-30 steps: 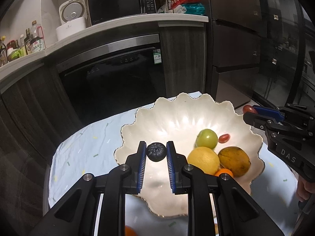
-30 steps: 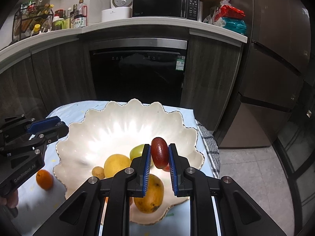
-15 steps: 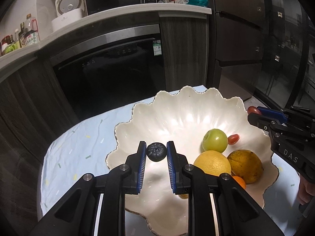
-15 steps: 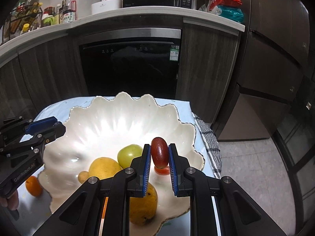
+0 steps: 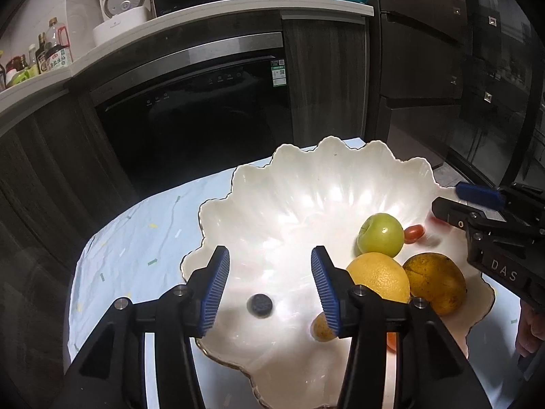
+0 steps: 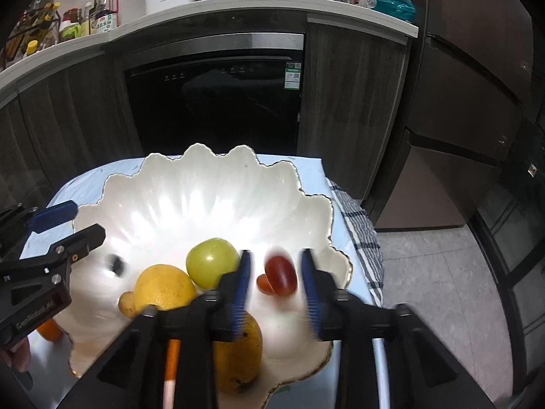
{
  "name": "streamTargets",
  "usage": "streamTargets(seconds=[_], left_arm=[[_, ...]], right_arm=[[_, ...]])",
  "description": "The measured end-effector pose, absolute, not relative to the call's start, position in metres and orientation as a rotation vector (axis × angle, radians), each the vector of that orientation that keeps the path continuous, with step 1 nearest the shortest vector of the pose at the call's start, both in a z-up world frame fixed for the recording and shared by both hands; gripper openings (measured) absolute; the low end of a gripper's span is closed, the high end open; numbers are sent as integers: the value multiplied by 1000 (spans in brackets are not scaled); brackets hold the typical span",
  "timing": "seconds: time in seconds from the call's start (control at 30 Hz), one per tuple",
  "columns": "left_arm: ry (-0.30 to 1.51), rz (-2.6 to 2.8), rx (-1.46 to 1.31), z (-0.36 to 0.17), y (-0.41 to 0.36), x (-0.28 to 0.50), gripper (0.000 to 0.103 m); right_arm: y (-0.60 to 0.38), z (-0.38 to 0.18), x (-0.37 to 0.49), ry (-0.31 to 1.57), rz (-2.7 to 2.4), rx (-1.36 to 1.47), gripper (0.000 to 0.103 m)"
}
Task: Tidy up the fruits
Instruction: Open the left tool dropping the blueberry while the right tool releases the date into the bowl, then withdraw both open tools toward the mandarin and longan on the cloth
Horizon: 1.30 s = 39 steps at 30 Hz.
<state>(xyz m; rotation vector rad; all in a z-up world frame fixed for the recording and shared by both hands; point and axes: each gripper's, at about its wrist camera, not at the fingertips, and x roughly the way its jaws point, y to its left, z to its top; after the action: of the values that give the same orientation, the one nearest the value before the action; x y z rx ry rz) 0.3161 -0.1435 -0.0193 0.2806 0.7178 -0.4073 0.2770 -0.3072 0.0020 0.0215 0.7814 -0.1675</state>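
Left wrist view: left gripper (image 5: 269,283) jaws just opened, blueberry (image 5: 260,305) loose in bowl (image 5: 306,177); right gripper (image 6: 274,286) jaws likewise, red grape (image 6: 280,275) untouched between. Blue-clothed bench (image 5: 136,238), kitchen.

The bowl (image 5: 340,184) sits on the table (image 5: 136,238), under both tongs. Between and beyond the left tongs (image 5: 269,284) the blueberry (image 5: 259,305) lies in the bowl, the other fruit to their right. The grape (image 6: 280,274) lies between the right tongs (image 6: 276,286), the apple (image 6: 212,262) left of them.
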Motion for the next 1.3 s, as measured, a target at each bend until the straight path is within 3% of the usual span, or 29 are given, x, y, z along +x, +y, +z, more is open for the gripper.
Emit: streamTargets(seconds=[0.03, 0.2, 0.43, 0.53, 1.3], left_arm=[[718, -405, 282, -19, -144, 316, 51], [708, -394, 292, -16, -144, 311, 60], [691, -367, 293, -10, -137, 296, 77], [674, -352, 300, -6, -133, 285, 85], [638, -293, 268, 15, -91, 231, 93]], right_arm=[[-308, 3, 276, 774, -174, 20, 52], [-309, 7, 270, 762, -184, 23, 54], [-306, 16, 256, 728, -194, 27, 70], [-301, 20, 248, 718, -185, 30, 72], [-262, 39, 198, 667, -124, 47, 75]])
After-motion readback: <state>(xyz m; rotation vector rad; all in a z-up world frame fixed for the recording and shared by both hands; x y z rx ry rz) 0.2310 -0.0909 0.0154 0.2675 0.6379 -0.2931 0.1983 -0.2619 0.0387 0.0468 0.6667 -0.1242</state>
